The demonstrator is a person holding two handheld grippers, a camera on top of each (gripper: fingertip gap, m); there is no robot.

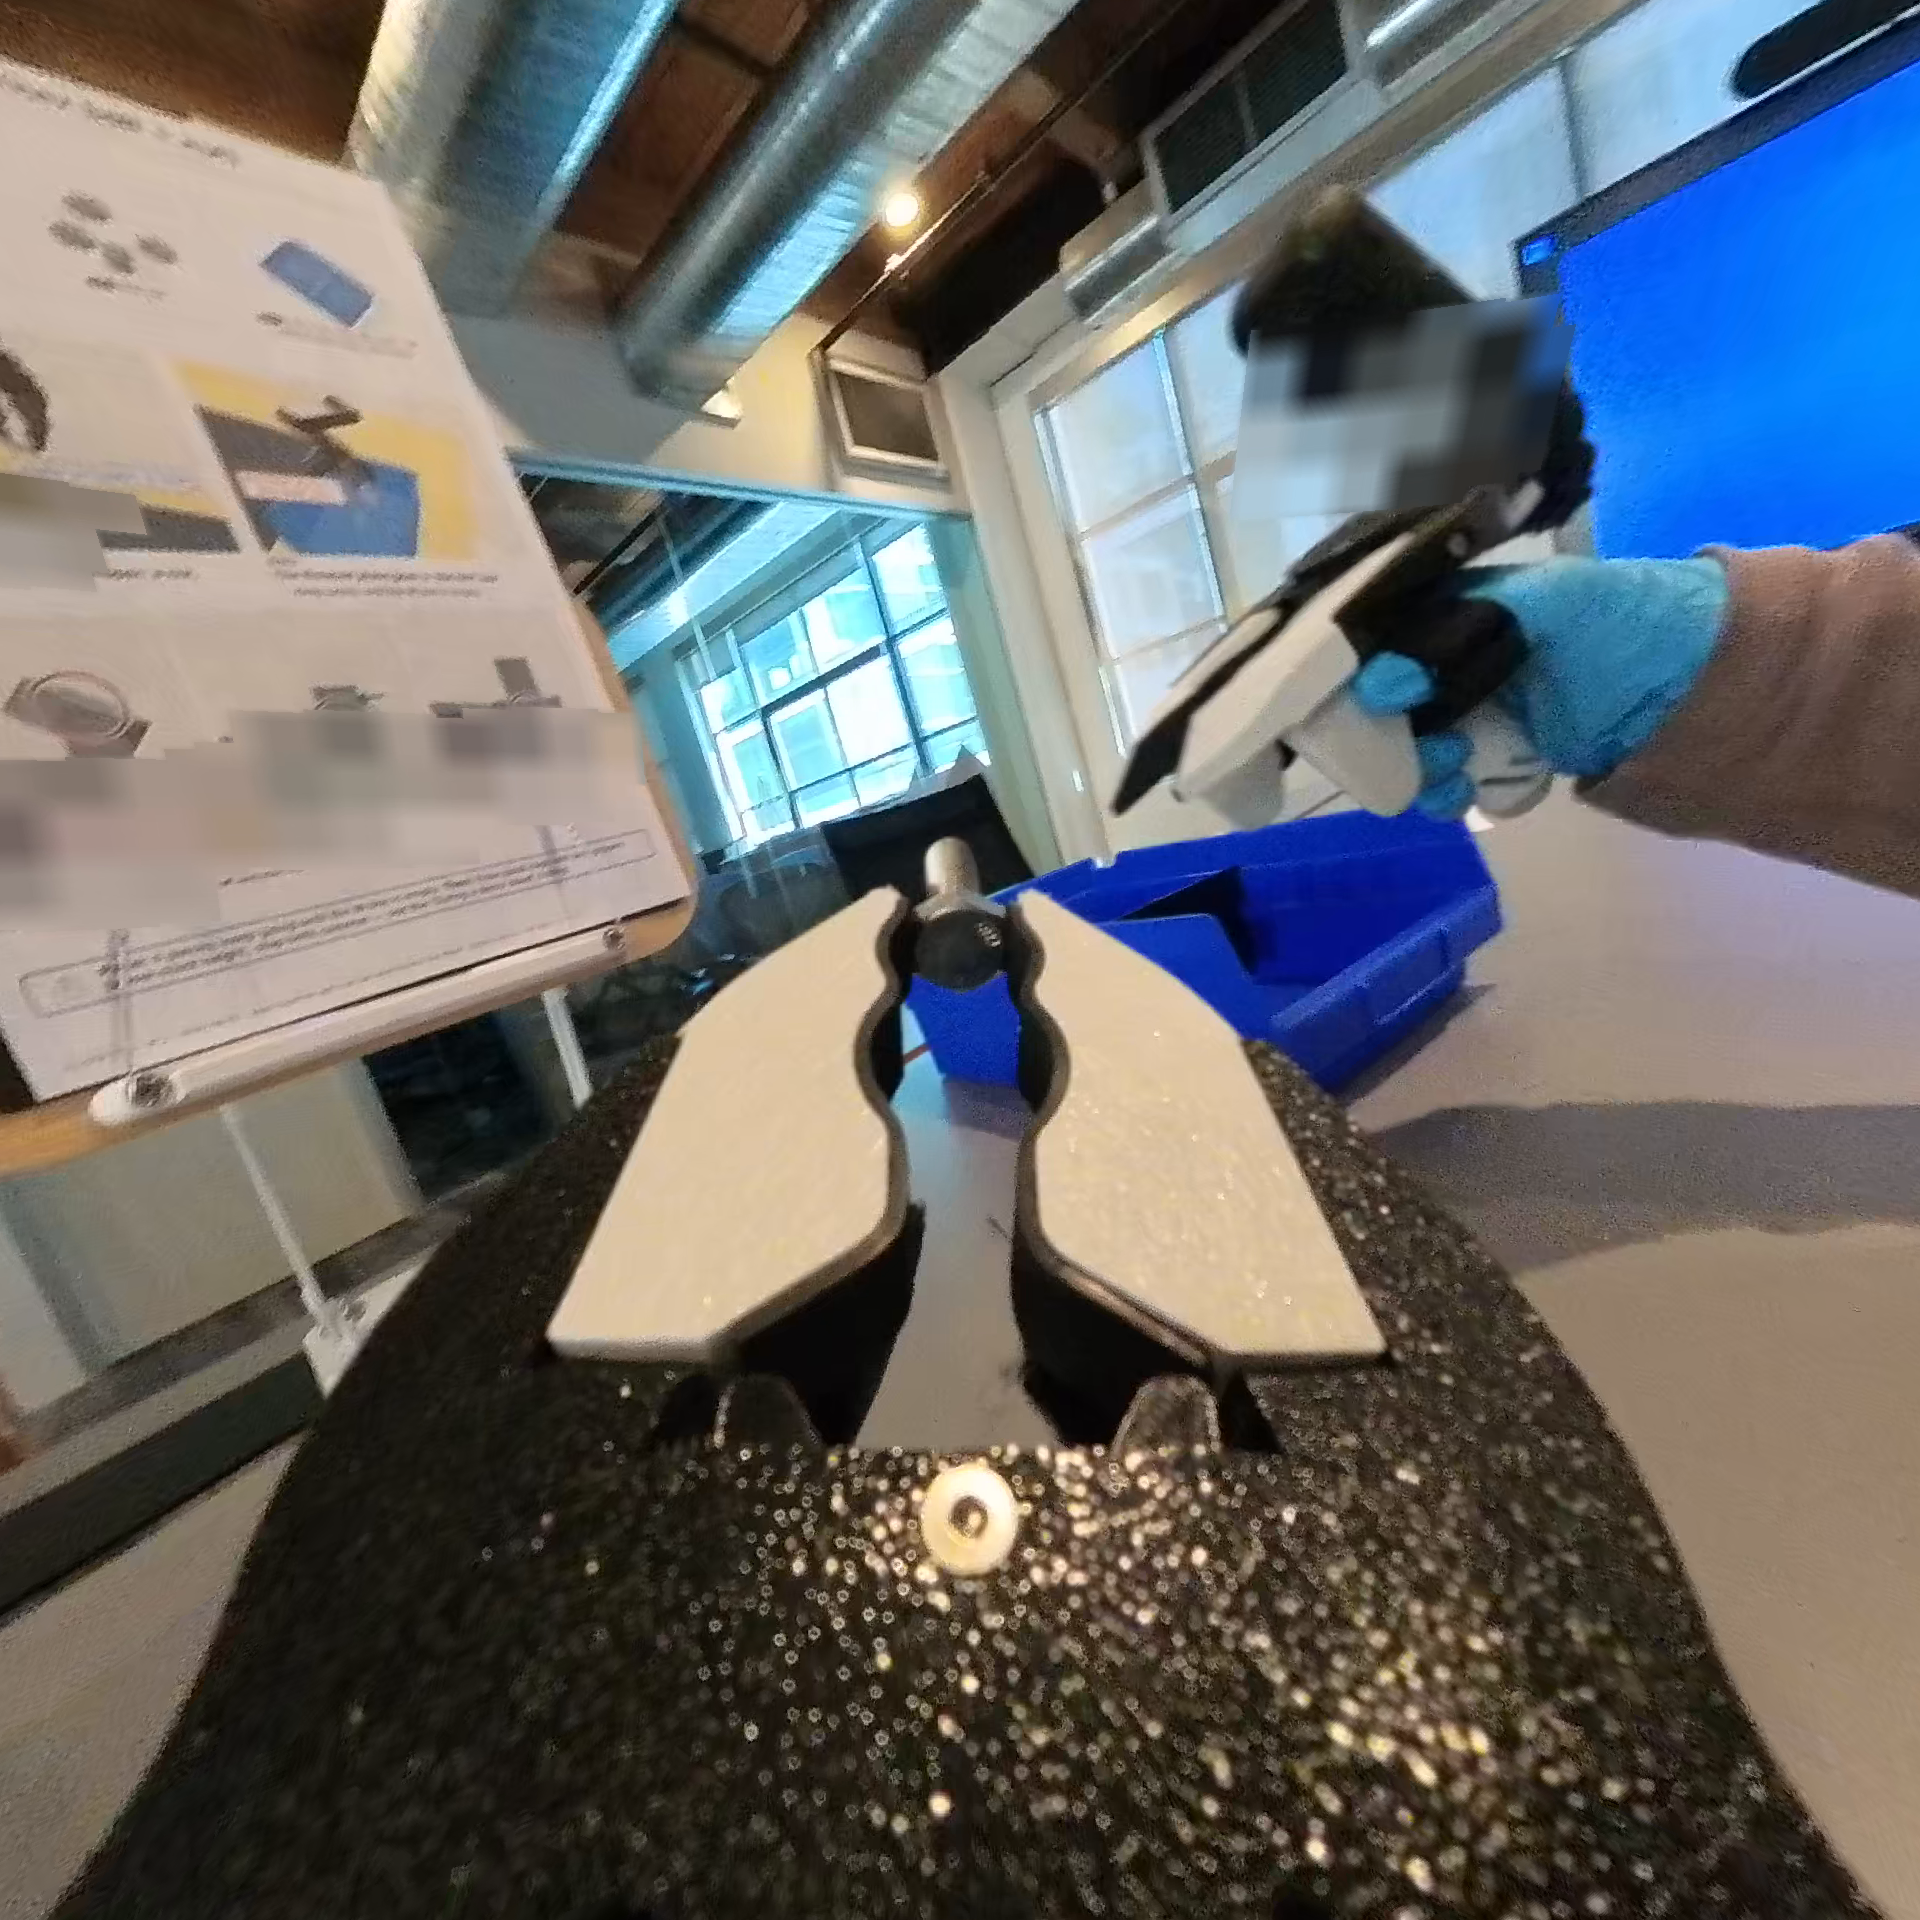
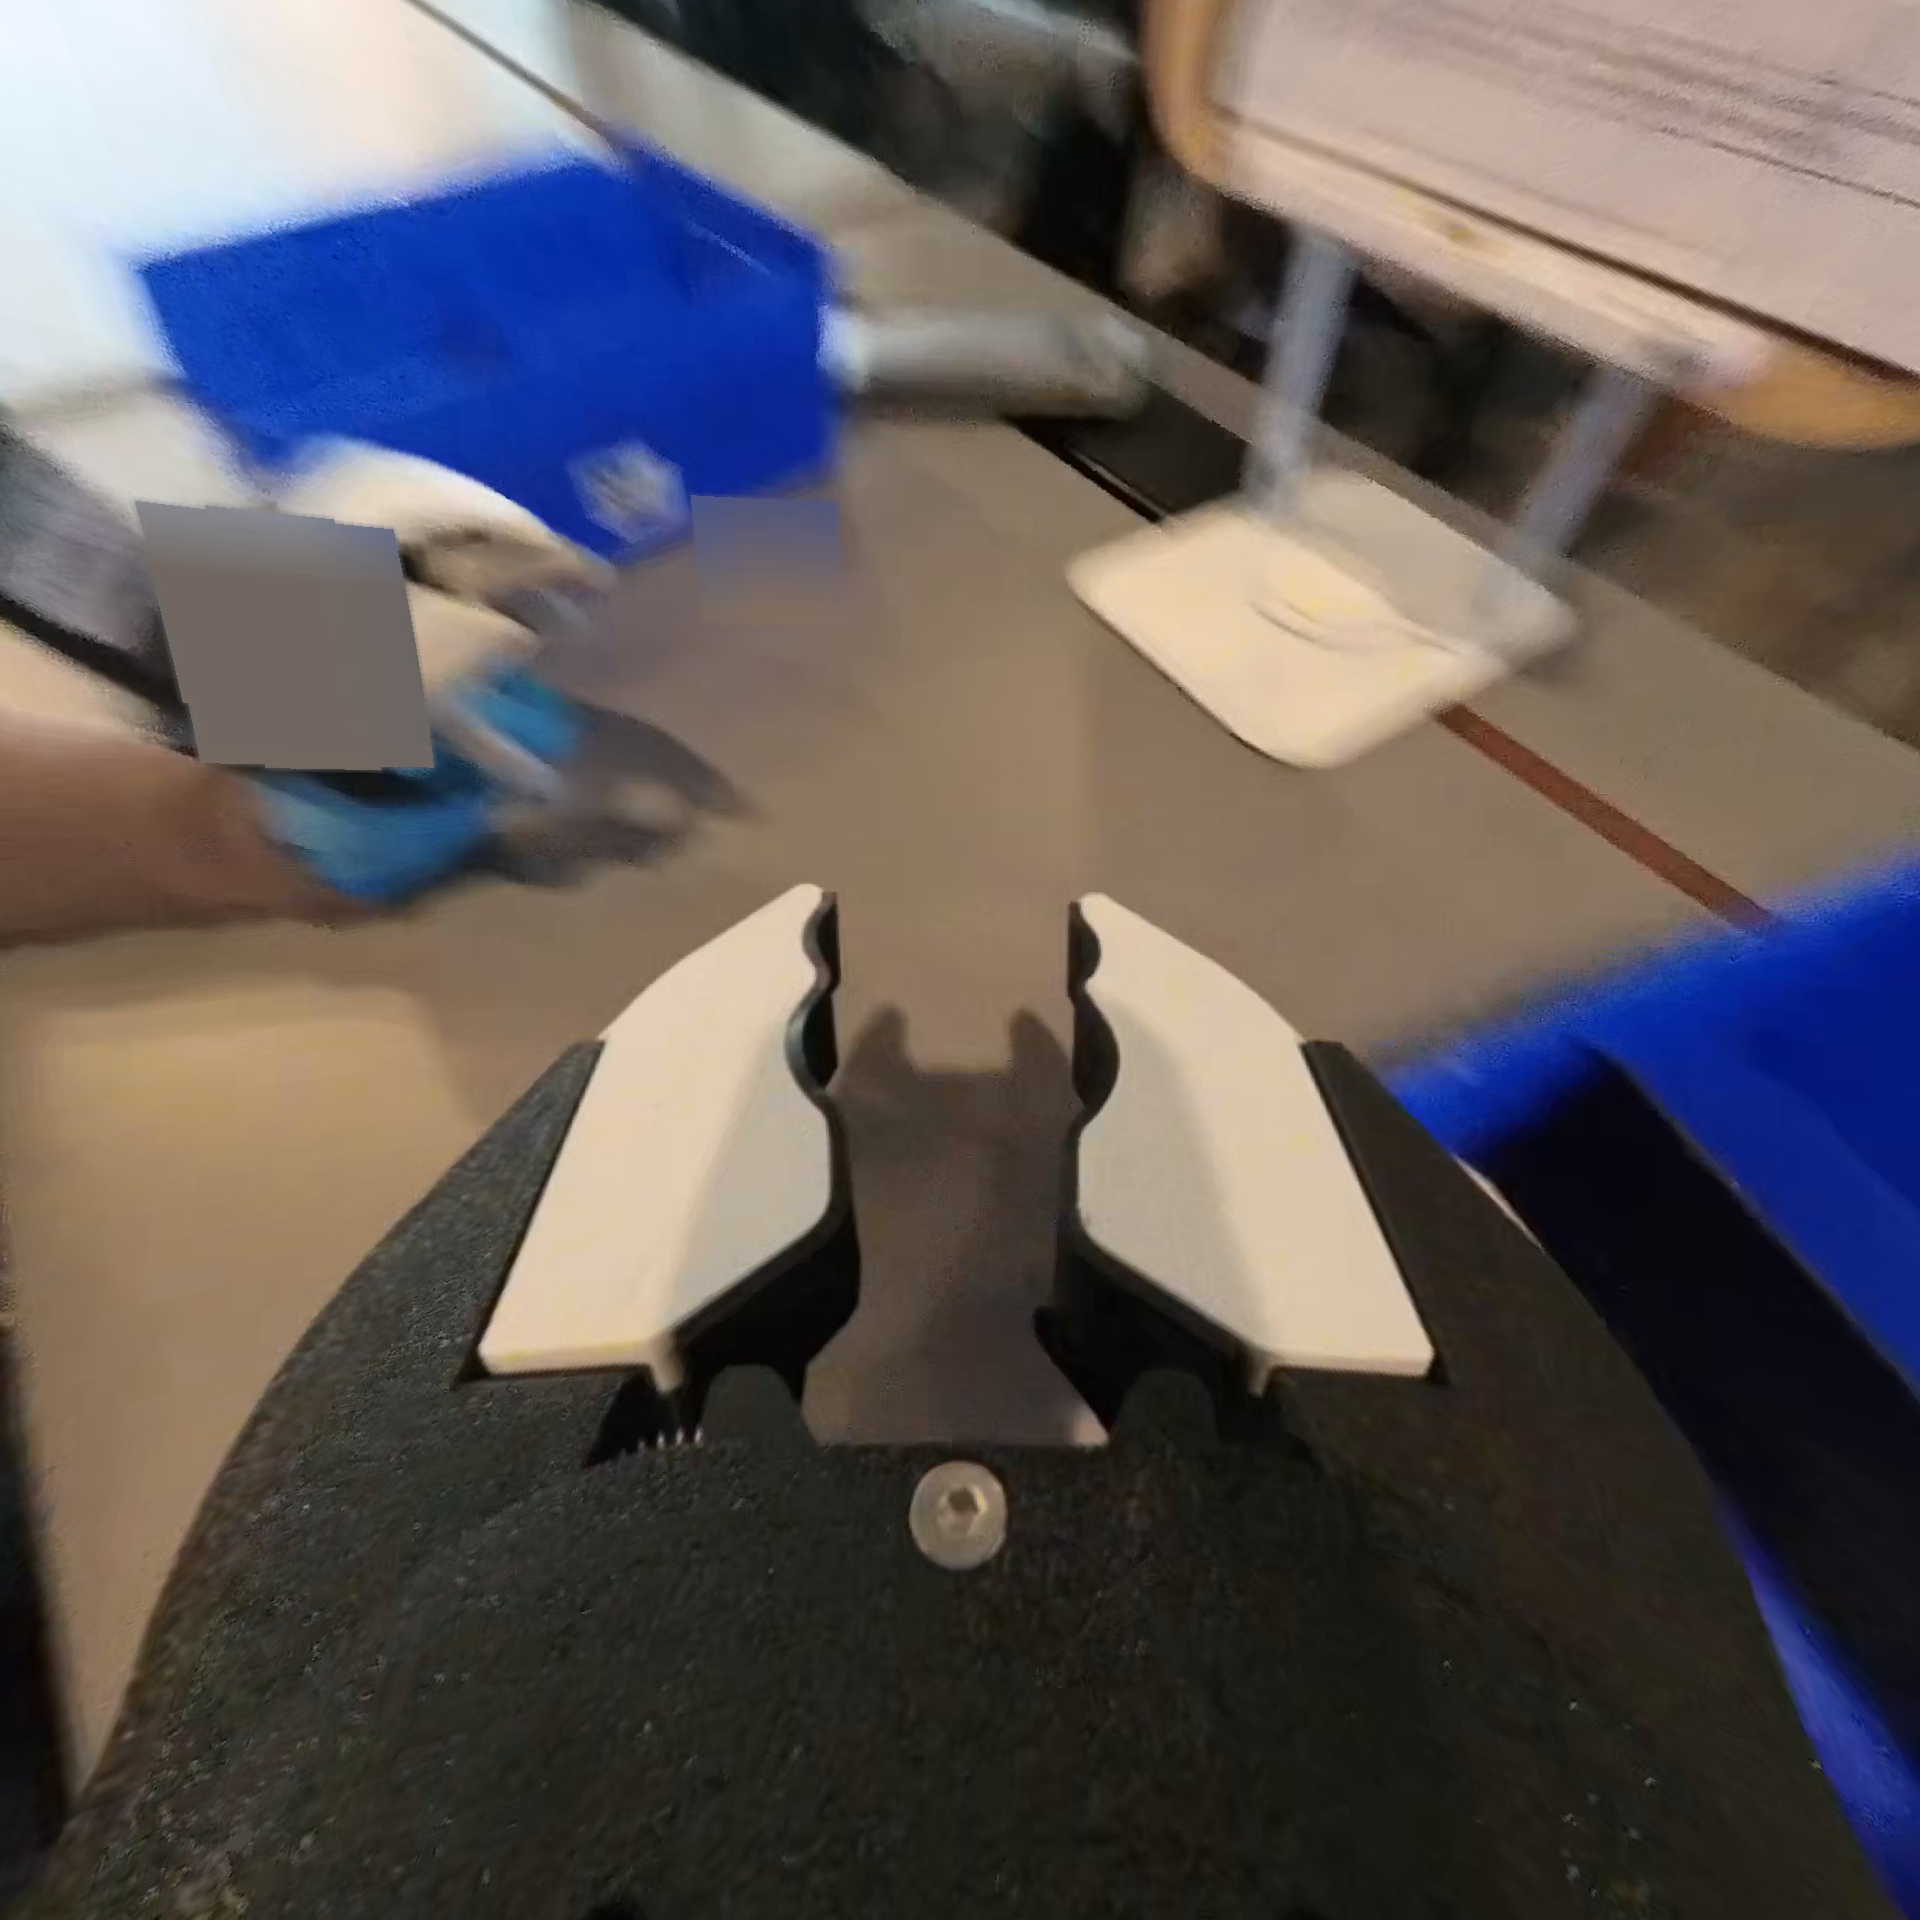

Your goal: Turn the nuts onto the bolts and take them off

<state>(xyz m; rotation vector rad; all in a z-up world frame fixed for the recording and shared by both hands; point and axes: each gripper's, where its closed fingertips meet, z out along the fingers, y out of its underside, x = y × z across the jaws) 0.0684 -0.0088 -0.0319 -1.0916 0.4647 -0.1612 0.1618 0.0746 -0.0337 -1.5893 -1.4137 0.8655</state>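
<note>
Two views, both over a wide pale grey tabletop (image 1: 1714, 1195). On its far side, a large printed instruction board on a white wire stand (image 1: 291, 582), tilted back. Beside that, an open blue plastic bin (image 1: 1351, 935) resting on the table, with a second blue bin (image 2: 1714, 1091) at the right edge of the right wrist view. Out at the right in the left wrist view, held up above the bin in a blue-gloved hand (image 1: 1590, 675): the right gripper (image 2: 951, 925), white fingers (image 2: 707, 1122) spread apart with nothing between them, only shadow on the table below. Nearest and smallest, the left gripper (image 1: 956, 925), tips closed onto the hexagonal head of a silver steel bolt (image 1: 954, 940), shank pointing away, lifted clear of the table. Possibly a nut somewhere in the blurred right wrist view, but cannot tell.
</note>
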